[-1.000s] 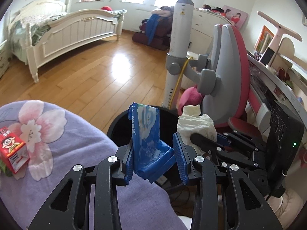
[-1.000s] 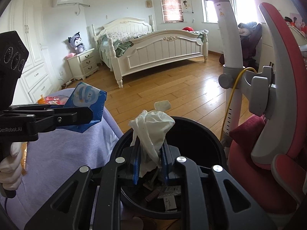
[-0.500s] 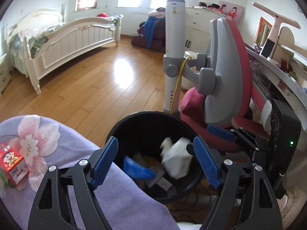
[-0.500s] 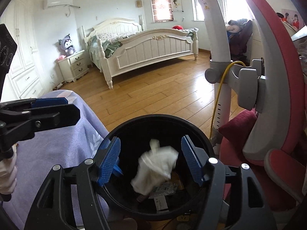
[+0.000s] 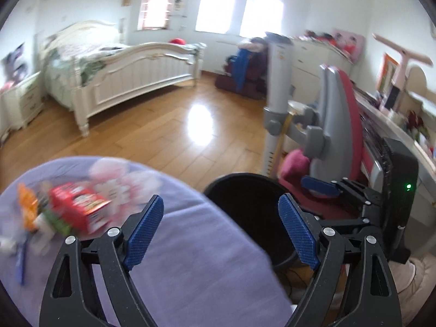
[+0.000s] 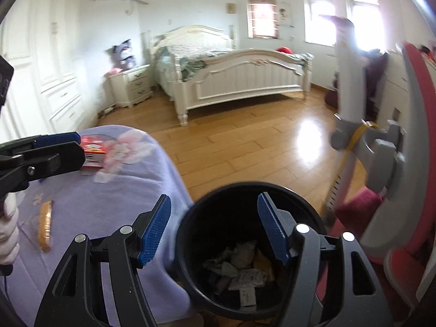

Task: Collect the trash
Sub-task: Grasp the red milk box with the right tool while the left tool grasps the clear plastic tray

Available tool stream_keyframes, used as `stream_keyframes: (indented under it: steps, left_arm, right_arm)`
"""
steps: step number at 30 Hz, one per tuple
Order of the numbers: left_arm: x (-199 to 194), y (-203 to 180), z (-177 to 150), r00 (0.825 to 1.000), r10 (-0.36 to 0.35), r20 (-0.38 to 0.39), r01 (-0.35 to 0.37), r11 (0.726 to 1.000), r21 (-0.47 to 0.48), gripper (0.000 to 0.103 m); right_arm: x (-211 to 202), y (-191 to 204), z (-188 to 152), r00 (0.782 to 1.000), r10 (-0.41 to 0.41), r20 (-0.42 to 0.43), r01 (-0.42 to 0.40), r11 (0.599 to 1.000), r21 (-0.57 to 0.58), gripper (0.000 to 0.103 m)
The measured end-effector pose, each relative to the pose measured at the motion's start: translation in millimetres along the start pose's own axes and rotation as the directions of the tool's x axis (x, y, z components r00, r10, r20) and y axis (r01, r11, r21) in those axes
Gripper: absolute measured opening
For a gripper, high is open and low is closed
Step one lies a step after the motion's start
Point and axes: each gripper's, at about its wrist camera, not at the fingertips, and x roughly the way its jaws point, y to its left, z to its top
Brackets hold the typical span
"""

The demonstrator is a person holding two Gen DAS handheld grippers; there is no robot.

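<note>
Trash lies in the bottom of the black bin (image 6: 190,248): crumpled white tissue (image 6: 241,253), scraps of paper and wrappers, all seen past the right gripper (image 6: 214,230), which hangs over the bin's near rim. Its jaws have just been opening and now stand apart with nothing between the blue pads (image 6: 154,233). The left gripper (image 5: 220,234) is likewise released, its jaws having just spread wider, empty, with one pad over the purple cloth (image 5: 190,272) and the other over the bin (image 5: 245,204), whose inside is dark in the left wrist view. The bin stands on the wood floor (image 6: 245,147) just right of the cloth-covered surface, touching or nearly touching its edge. More trash sits on the cloth, far left of the left gripper: a red box (image 5: 79,207) with a cartoon print, an orange wrapper (image 5: 27,204) beside it, and some blurred white and green bits near them. In the right wrist view the red box (image 6: 94,150) shows behind the left gripper's finger (image 6: 51,160), and a flat orange packet (image 6: 45,227) lies on the cloth nearer the camera. A gloved hand (image 6: 8,231) holds the left gripper's handle at the left edge. Right of the bin stands a red and grey chair (image 5: 340,125), with a white pole (image 5: 276,103) beside it. A white bed (image 6: 239,79) stands at the far side of the room.
</note>
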Motion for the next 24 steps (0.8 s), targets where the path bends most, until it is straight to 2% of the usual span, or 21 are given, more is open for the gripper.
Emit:
stream_keyframes:
  steps: [3, 6, 9, 10, 12, 15, 21, 23, 24]
  left_arm:
    - [-35.8, 60.6, -11.4, 0.998, 0.065, 0.026, -0.061, 0.989, -0.136, 0.085]
    - [-73.6, 123.4, -23.7, 0.984, 0.172, 0.054, -0.152, 0.951, -0.268, 0.085]
    - [-105.8, 188.3, -37.1, 0.965, 0.258, 0.051, -0.22, 0.896, -0.386, 0.085]
    - [-113.9, 212.7, -42.5, 0.958, 0.285, 0.031, -0.244, 0.867, -0.434, 0.085]
    - [-123.6, 248.3, -49.7, 0.954, 0.301, 0.017, -0.251, 0.824, -0.508, 0.084]
    - [-121.6, 287.7, -51.9, 0.948, 0.318, -0.033, -0.282, 0.784, -0.553, 0.074]
    - [-100.9, 334.5, -56.2, 0.955, 0.279, -0.101, -0.282, 0.749, -0.6, 0.057]
    - [-92.7, 343.3, -57.9, 0.957, 0.265, -0.121, -0.282, 0.738, -0.612, 0.049]
    - [-88.1, 346.3, -59.4, 0.959, 0.252, -0.132, -0.278, 0.735, -0.618, 0.042]
  right_arm:
    - [6.7, 34.7, 21.7, 0.996, 0.089, -0.006, -0.089, 0.992, -0.087, 0.066]
    - [16.2, 73.2, 41.6, 0.98, 0.199, -0.03, -0.201, 0.967, -0.158, 0.066]
    - [28.9, 108.4, 54.9, 0.96, 0.277, -0.047, -0.28, 0.935, -0.219, 0.066]
    - [33.0, 116.7, 56.7, 0.956, 0.288, -0.05, -0.292, 0.928, -0.232, 0.066]
    - [46.0, 134.7, 60.9, 0.948, 0.313, -0.06, -0.317, 0.912, -0.26, 0.066]
    - [63.1, 157.8, 62.9, 0.94, 0.33, -0.088, -0.341, 0.898, -0.279, 0.066]
    - [102.3, 166.3, 72.5, 0.926, 0.354, -0.133, -0.376, 0.899, -0.223, 0.066]
    - [116.6, 161.3, 73.1, 0.915, 0.371, -0.16, -0.397, 0.899, -0.187, 0.066]
    - [124.4, 159.3, 72.9, 0.911, 0.374, -0.175, -0.402, 0.9, -0.169, 0.066]
